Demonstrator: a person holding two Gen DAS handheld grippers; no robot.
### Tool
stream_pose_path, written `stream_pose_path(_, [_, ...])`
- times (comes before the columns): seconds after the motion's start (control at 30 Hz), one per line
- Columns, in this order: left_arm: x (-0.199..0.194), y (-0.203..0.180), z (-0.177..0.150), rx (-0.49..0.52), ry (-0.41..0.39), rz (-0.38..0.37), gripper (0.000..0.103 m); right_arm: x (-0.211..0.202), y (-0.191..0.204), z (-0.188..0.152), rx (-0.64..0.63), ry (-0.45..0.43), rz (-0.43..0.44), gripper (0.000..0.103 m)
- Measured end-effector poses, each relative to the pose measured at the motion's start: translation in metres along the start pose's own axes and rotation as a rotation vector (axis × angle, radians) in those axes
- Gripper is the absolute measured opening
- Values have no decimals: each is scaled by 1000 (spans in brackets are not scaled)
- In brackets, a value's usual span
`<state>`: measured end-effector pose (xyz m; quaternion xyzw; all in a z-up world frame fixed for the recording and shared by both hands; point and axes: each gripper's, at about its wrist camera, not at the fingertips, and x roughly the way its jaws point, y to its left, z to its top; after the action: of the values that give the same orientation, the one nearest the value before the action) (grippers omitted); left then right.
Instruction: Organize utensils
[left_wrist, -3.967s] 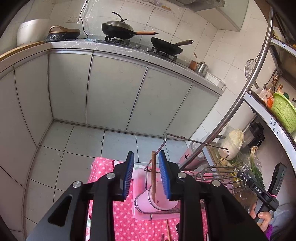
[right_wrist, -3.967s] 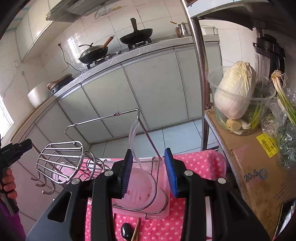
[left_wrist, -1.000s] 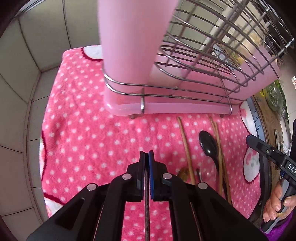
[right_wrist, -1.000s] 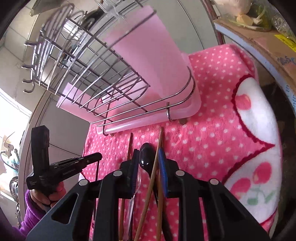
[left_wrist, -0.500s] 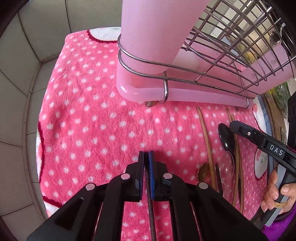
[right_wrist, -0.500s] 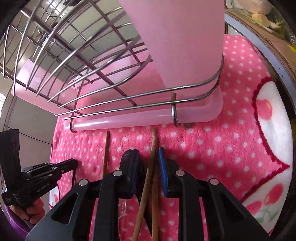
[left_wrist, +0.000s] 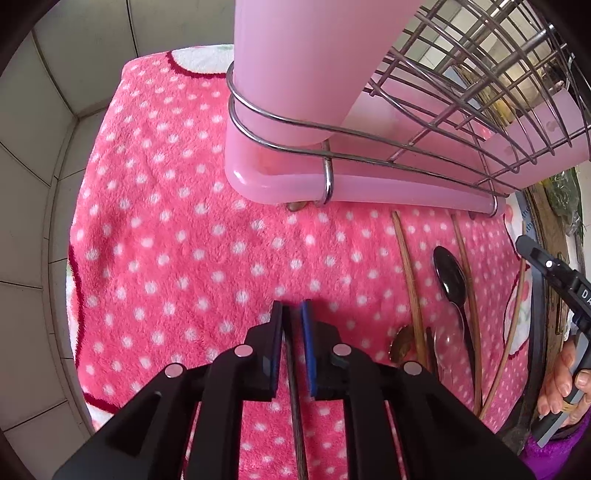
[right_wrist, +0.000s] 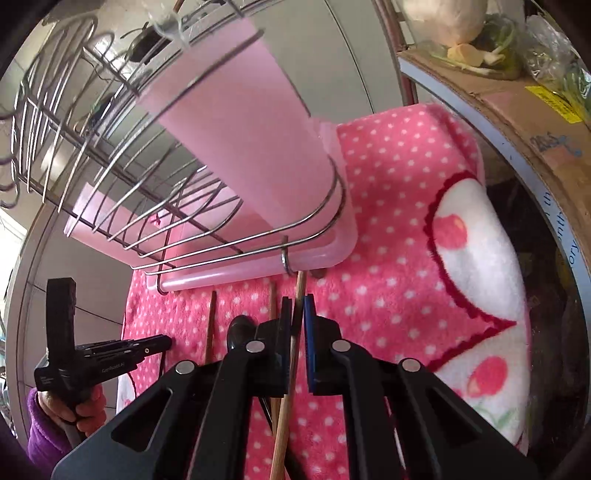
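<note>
A wire rack with a pink utensil cup (left_wrist: 295, 74) (right_wrist: 243, 147) and pink drip tray (left_wrist: 369, 188) stands on a pink dotted towel (left_wrist: 166, 240). My left gripper (left_wrist: 291, 314) is low over the towel, its jaws slightly parted around a thin dark chopstick (left_wrist: 295, 398). Right of it lie wooden chopsticks (left_wrist: 408, 273), a black spoon (left_wrist: 448, 273) and other spoons. My right gripper (right_wrist: 295, 306) is shut on a light wooden chopstick (right_wrist: 286, 398), whose tip reaches toward the tray's edge. A black spoon (right_wrist: 238, 328) lies just left of it.
The towel's left edge drops to a tiled floor (left_wrist: 37, 184). A cardboard box with vegetables (right_wrist: 517, 85) sits on a shelf at the right. The left gripper shows in the right wrist view (right_wrist: 110, 350), and the right gripper shows in the left wrist view (left_wrist: 554, 273).
My left gripper's jaws have parted a little around the dark chopstick. My right gripper has closed on the light chopstick and tilted, with the rack now further off to the left.
</note>
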<state>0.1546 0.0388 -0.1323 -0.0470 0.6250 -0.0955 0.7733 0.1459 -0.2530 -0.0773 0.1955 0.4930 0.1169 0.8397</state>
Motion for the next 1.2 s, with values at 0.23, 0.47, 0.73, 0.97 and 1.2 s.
stream_pose_path(0.23, [-13, -5, -4, -2, -60, -3, 3, -34, -4, -6, 3, -90, 46, 6])
stream_pose_path(0.47, [-69, -8, -24, -3, -267, -81, 3, -66, 10, -20, -46, -220, 56, 6])
stream_pose_path(0.73, [-130, -7, -64, 17, -543, -160, 3, -107, 27, -35, -122, -378, 67, 5])
stream_pose_path(0.97, [-183, -1, -75, -19, -680, -185, 3, -132, 38, -35, -147, -443, 85, 5])
stream_pose_path(1.2, [-242, -11, -68, 27, -802, -173, 3, -167, 58, -14, -200, -513, 89, 5])
